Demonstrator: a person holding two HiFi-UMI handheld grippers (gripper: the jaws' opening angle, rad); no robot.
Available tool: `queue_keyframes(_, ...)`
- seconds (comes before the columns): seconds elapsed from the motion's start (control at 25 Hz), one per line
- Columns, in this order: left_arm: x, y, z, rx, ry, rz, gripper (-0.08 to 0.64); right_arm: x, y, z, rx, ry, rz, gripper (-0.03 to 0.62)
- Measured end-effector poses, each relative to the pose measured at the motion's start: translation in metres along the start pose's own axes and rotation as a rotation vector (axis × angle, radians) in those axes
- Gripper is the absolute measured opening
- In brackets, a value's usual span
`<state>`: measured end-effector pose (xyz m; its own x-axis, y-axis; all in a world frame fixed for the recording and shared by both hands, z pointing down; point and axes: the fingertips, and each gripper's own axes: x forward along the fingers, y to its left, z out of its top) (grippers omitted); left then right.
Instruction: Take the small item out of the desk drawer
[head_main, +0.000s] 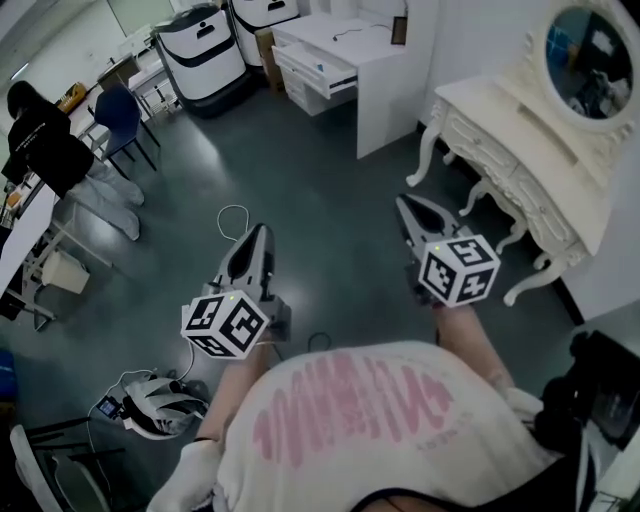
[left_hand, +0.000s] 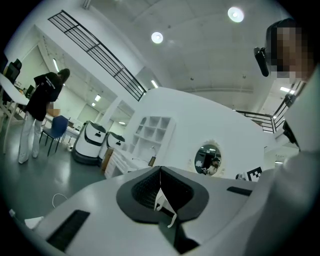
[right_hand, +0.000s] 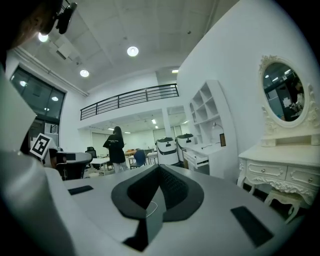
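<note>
Although the task turns on a small item, none of the 3 views shows it. Judging by the task, it lies inside the desk drawer (head_main: 316, 72), which appears pulled out from the white desk (head_main: 372, 55) at about 12 o'clock in the head view, well away across the grey floor (head_main: 330, 200).

Nearer in, the left gripper (head_main: 259, 232) points toward 12 o'clock with its jaws closed tip to tip and nothing caught between them. The right gripper (head_main: 405, 205) points toward 11 o'clock, its jaws also fully together and empty. Both hang over bare floor, well apart from the desk.

At 2 o'clock stands an ornate dressing table (head_main: 520, 150) with an oval mirror (head_main: 592, 50). Its own drawers are closed, and it is not the plain desk. At 10 o'clock a person in a dark top (head_main: 40, 140) stands by other tables, and 2 white machines (head_main: 200, 45) sit at 11 o'clock.

As I judge it, nothing of the task is done: the approach, the reach into the drawer, the grasp and the lift-out all remain.
</note>
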<state>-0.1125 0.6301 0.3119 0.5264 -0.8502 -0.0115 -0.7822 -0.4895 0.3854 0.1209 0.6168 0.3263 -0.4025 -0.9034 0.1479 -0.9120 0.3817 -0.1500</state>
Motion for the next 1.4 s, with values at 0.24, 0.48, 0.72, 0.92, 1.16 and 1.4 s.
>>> queue_keyframes(0.24, 0.017, 0.03, -0.009, -0.046, 0.019, -0.005, 0.029, 0.028, -0.003, -0.018, 0.015, 0.043, -0.014, 0.017)
queue_keyframes(0.48, 0.052, 0.054, -0.018, -0.087, 0.04, -0.02, 0.029, 0.066, -0.022, -0.028, 0.027, 0.081, -0.028, 0.017)
queue_keyframes(0.72, 0.123, 0.085, -0.01, -0.081, 0.025, -0.01, 0.029, 0.132, -0.065, -0.021, 0.028, 0.094, -0.025, 0.017)
queue_keyframes(0.92, 0.203, 0.108, 0.004, -0.067, 0.02, 0.004, 0.029, 0.202, -0.117, 0.008, 0.005, 0.086, -0.006, 0.017)
queue_keyframes(1.16, 0.291, 0.14, 0.033, -0.069, -0.023, 0.055, 0.029, 0.289, -0.169, 0.055, -0.045, 0.065, 0.043, 0.017)
queue_keyframes(1.4, 0.357, 0.156, 0.053, -0.039, -0.078, 0.054, 0.029, 0.353, -0.207, 0.088, -0.062, 0.023, 0.089, 0.017)
